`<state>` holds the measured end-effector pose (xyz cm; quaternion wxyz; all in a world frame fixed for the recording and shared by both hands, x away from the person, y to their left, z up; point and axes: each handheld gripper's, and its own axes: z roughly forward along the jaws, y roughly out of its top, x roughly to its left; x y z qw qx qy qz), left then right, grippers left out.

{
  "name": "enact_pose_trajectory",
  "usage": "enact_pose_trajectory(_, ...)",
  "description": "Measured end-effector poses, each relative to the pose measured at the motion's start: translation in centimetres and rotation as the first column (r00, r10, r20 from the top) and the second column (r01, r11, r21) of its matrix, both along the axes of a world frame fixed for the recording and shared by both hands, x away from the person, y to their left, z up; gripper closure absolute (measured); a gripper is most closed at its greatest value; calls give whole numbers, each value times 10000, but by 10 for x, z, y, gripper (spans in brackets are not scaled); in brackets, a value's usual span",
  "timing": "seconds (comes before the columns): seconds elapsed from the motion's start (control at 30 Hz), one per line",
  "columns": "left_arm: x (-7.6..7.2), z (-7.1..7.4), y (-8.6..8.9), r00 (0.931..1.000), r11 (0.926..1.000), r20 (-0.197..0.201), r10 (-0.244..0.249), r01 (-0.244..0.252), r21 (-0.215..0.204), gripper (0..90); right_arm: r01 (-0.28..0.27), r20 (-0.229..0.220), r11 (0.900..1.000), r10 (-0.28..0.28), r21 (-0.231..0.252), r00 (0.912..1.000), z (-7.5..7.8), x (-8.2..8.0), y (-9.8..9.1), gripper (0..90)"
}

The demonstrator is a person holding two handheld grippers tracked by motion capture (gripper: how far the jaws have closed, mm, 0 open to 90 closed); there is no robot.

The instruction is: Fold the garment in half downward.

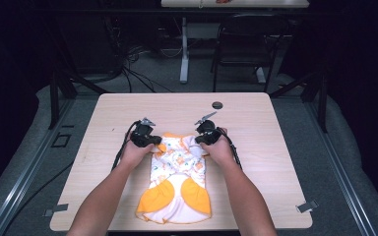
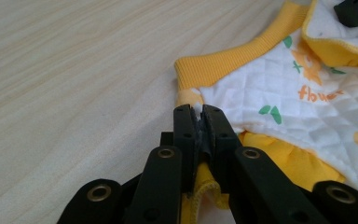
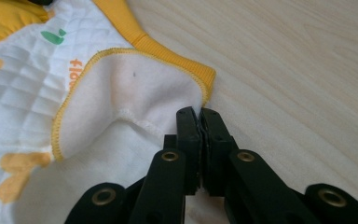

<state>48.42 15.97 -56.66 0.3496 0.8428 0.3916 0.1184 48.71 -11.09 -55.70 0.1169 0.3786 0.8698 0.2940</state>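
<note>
Already both tools bite: the left gripper (image 2: 198,122) is clenched on the yellow-trimmed corner of the baby garment (image 1: 177,177), and the right gripper (image 3: 199,122) pinches the opposite corner of the same far edge. From them the garment's long axis runs back toward the person across the table (image 1: 256,118). Both hands (image 1: 133,151) sit equally near, forearms converging, so the likely next move is lifting or folding that edge.

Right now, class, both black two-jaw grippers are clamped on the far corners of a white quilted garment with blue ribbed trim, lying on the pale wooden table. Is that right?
Not quite: the ribbed trim is orange-yellow, as the left gripper view shows. Otherwise yes: left gripper and right gripper clamp the white quilted garment on the table.
</note>
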Motion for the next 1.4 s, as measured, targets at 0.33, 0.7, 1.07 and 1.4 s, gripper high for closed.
enact_pose_trajectory(0.33,-3,14,3,9995,10000,310,13,-11,-77,855,-182,331,9997,178,135,9993,12,-5,0,875)
enact_pose_trajectory(0.7,-10,42,10,9960,9998,884,-110,124,-154,856,-463,987,9983,425,362,9942,45,-12,-1,875)
enact_pose_trajectory(1.07,-13,67,14,9906,9994,1351,-220,254,-239,857,-642,1464,9972,581,375,9875,65,-17,-2,876)
enact_pose_trajectory(1.4,-12,87,18,9838,9983,1790,-135,234,-534,856,-615,2149,9967,487,535,9754,95,-18,-1,875)
